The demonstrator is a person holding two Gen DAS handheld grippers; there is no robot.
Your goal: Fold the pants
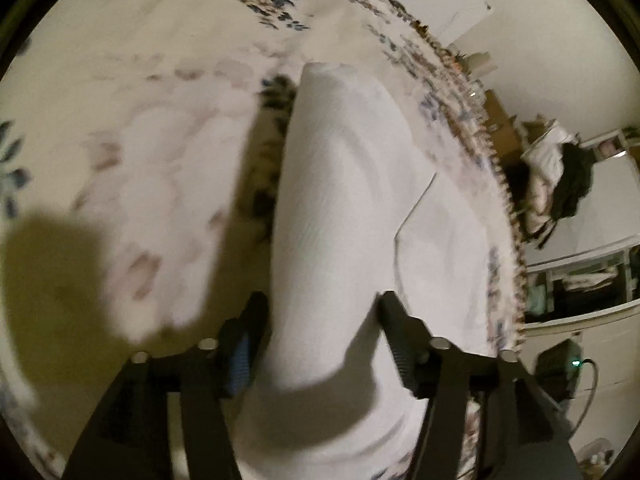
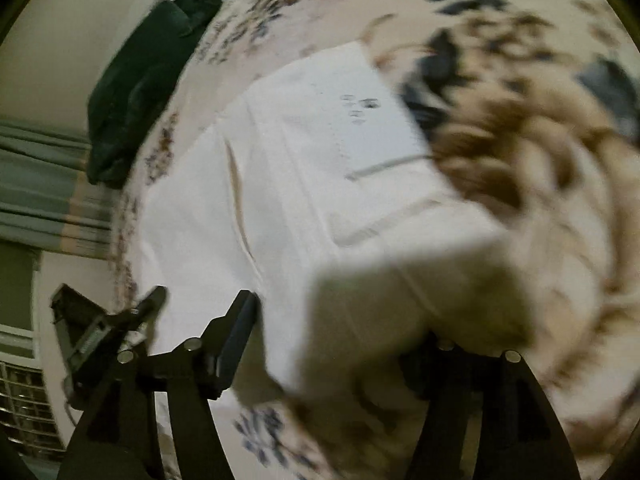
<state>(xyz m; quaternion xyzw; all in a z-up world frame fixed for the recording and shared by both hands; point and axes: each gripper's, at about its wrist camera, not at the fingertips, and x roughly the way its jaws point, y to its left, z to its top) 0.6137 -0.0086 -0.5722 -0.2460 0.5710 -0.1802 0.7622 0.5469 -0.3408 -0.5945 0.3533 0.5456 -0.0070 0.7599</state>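
White pants point(image 1: 340, 208) lie on a floral bedspread point(image 1: 132, 92). In the left wrist view a rounded fold of the pants runs up between the fingers of my left gripper point(image 1: 320, 320), whose jaws stand wide apart on either side of the cloth. In the right wrist view the pants point(image 2: 304, 168) spread flat, with a lifted corner close to the lens. My right gripper point(image 2: 344, 320) is open; its left finger point(image 2: 236, 336) is over the cloth and its right finger is mostly hidden behind the lifted corner. The other gripper point(image 2: 100, 332) shows at lower left.
A dark green garment point(image 2: 148, 80) lies at the bed's far edge. The fringed bed edge point(image 1: 492, 184) drops to the floor on the right, with a pile of clothes point(image 1: 560, 172) and shelving point(image 1: 584, 280) beyond. Curtains point(image 2: 36, 184) hang at left.
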